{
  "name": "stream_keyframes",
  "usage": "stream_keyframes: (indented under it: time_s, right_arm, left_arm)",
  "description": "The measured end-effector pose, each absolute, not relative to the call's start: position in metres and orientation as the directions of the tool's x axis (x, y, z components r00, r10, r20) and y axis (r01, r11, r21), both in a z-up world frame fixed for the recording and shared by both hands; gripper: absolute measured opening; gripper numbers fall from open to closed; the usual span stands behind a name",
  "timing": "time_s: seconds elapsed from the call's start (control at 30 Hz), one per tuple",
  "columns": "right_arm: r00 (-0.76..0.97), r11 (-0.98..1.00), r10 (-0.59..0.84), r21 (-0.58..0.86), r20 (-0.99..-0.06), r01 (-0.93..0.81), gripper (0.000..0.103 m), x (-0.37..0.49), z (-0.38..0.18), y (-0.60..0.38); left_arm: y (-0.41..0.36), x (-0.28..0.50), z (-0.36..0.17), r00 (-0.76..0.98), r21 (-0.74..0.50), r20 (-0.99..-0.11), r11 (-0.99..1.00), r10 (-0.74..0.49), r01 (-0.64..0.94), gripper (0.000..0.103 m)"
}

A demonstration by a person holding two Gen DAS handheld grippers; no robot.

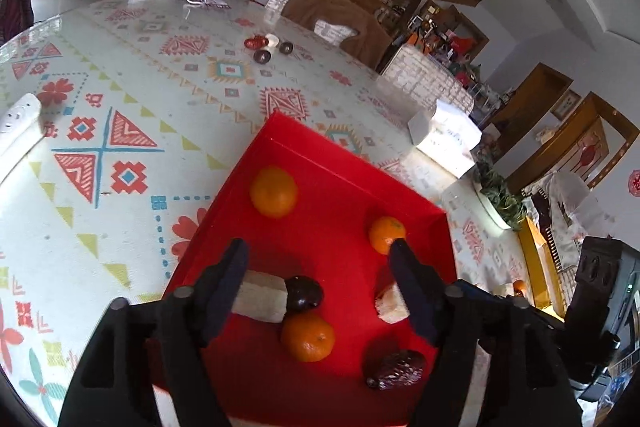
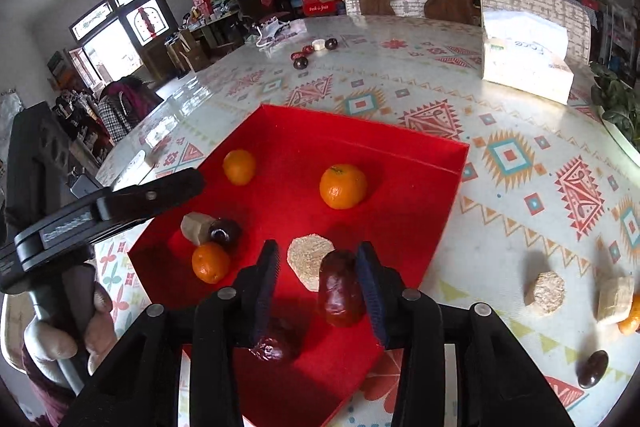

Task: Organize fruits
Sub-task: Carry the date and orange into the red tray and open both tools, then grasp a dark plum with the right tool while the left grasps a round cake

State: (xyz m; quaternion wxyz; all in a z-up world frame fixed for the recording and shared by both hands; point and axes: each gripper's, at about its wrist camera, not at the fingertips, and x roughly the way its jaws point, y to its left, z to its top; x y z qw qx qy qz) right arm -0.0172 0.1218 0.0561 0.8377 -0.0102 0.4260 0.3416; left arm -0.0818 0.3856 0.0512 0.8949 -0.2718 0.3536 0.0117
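Observation:
A red tray (image 1: pixel 352 183) (image 2: pixel 420 163) lies on the patterned table. In it are three oranges (image 1: pixel 273 191) (image 1: pixel 385 234) (image 1: pixel 307 337), two pale cut chunks (image 1: pixel 262 295) (image 1: pixel 390 303), a dark round fruit (image 1: pixel 303 292) and a wrinkled red date (image 1: pixel 396 369). My left gripper (image 1: pixel 318 251) hangs open and empty over the tray. My right gripper (image 2: pixel 318 259) is open above the tray's near edge. A red date (image 2: pixel 340 287) rests against its right finger, free of the left one. Another date (image 2: pixel 274 343) lies below.
To the right of the tray on the table lie two pale chunks (image 2: pixel 545 293) (image 2: pixel 616 299), an orange (image 2: pixel 630 321) and a dark fruit (image 2: pixel 593 369). A far cluster of fruits (image 2: pixel 314 51) and a tissue box (image 2: pixel 528 67) stand behind. A white power strip (image 1: pixel 18 119) lies left.

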Motion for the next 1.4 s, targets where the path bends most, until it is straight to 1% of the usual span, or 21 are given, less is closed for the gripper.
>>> stream_keyframes:
  time_s: [0.03,0.1,0.2,0.27,0.33,0.37,0.47,0.57,0.67,0.77,0.8,0.9,0.97,1.1,1.17,1.2,1.27,1.3,1.37,1.4]
  right_arm:
    - [0.410,0.769,0.565,0.277,-0.716,-0.576,0.049,-0.017,0.058,0.117]
    - [0.429,0.778,0.570,0.293,-0.700,-0.556,0.051,-0.017,0.064,0.102]
    - [0.466,0.796,0.567,0.304,-0.679,-0.524,0.052,-0.019,0.074,0.074]
    - [0.502,0.813,0.557,0.313,-0.661,-0.490,0.056,-0.022,0.081,0.043]
    - [0.535,0.831,0.542,0.318,-0.648,-0.457,0.065,-0.024,0.086,0.018]
    - [0.562,0.846,0.524,0.320,-0.640,-0.426,0.066,-0.025,0.089,-0.003]
    - [0.607,0.879,0.475,0.329,-0.637,-0.344,0.066,-0.027,0.088,-0.055]
    - [0.625,0.905,0.425,0.334,-0.655,-0.265,0.066,-0.031,0.078,-0.098]
    - [0.616,0.916,0.397,0.332,-0.681,-0.223,0.066,-0.033,0.064,-0.124]
    - [0.586,0.919,0.394,0.326,-0.708,-0.224,0.066,-0.033,0.048,-0.130]
    - [0.580,0.919,0.394,0.321,-0.713,-0.230,0.064,-0.033,0.045,-0.130]
    - [0.552,0.918,0.396,0.294,-0.734,-0.267,0.056,-0.031,0.033,-0.114]
    - [0.538,0.913,0.402,0.282,-0.741,-0.295,0.054,-0.026,0.026,-0.101]
    - [0.537,0.917,0.382,0.235,-0.752,-0.324,0.048,-0.023,0.014,-0.086]
    - [0.541,0.916,0.376,0.214,-0.752,-0.339,0.033,-0.025,0.013,-0.083]
    - [0.538,0.912,0.384,0.218,-0.751,-0.347,0.030,-0.025,0.012,-0.083]
    - [0.541,0.911,0.389,0.223,-0.745,-0.347,0.029,-0.027,0.012,-0.085]
    - [0.543,0.910,0.391,0.226,-0.743,-0.347,0.028,-0.028,0.012,-0.086]
    - [0.545,0.909,0.396,0.231,-0.739,-0.348,0.028,-0.030,0.013,-0.088]
    - [0.545,0.908,0.397,0.231,-0.738,-0.350,0.028,-0.030,0.014,-0.088]
  left_arm:
    - [0.384,-0.083,0.054,0.753,-0.477,-0.636,0.853,-0.169,-0.212,0.078]
    - [0.374,-0.089,0.064,0.761,-0.480,-0.623,0.856,-0.178,-0.193,0.079]
    - [0.354,-0.095,0.075,0.762,-0.487,-0.610,0.861,-0.218,-0.144,0.081]
    - [0.337,-0.098,0.083,0.758,-0.482,-0.607,0.869,-0.239,-0.112,0.081]
    - [0.312,-0.101,0.089,0.748,-0.476,-0.606,0.877,-0.271,-0.067,0.081]
    - [0.302,-0.102,0.090,0.743,-0.472,-0.606,0.880,-0.283,-0.050,0.081]
    - [0.263,-0.103,0.091,0.718,-0.463,-0.610,0.886,-0.336,0.021,0.082]
    - [0.225,-0.099,0.082,0.676,-0.454,-0.631,0.888,-0.381,0.076,0.082]
    - [0.195,-0.093,0.068,0.630,-0.453,-0.660,0.886,-0.409,0.101,0.082]
    - [0.172,-0.090,0.056,0.592,-0.441,-0.687,0.889,-0.421,0.121,0.082]
    - [0.166,-0.089,0.054,0.588,-0.432,-0.693,0.893,-0.416,0.123,0.082]
    - [0.160,-0.082,0.055,0.600,-0.408,-0.700,0.906,-0.388,0.110,0.082]
    - [0.160,-0.075,0.059,0.611,-0.384,-0.705,0.918,-0.361,0.100,0.082]
    - [0.159,-0.057,0.063,0.622,-0.351,-0.713,0.933,-0.324,0.083,0.082]
    - [0.153,-0.044,0.061,0.624,-0.325,-0.719,0.942,-0.307,0.088,0.081]
    - [0.150,-0.039,0.059,0.622,-0.315,-0.723,0.945,-0.300,0.090,0.079]
    - [0.140,-0.022,0.050,0.606,-0.275,-0.747,0.957,-0.271,0.090,0.070]
    - [0.135,-0.015,0.046,0.597,-0.260,-0.757,0.961,-0.264,0.094,0.067]
    - [0.127,-0.001,0.036,0.579,-0.228,-0.779,0.969,-0.241,0.097,0.057]
    - [0.125,0.004,0.032,0.572,-0.218,-0.787,0.971,-0.234,0.097,0.056]
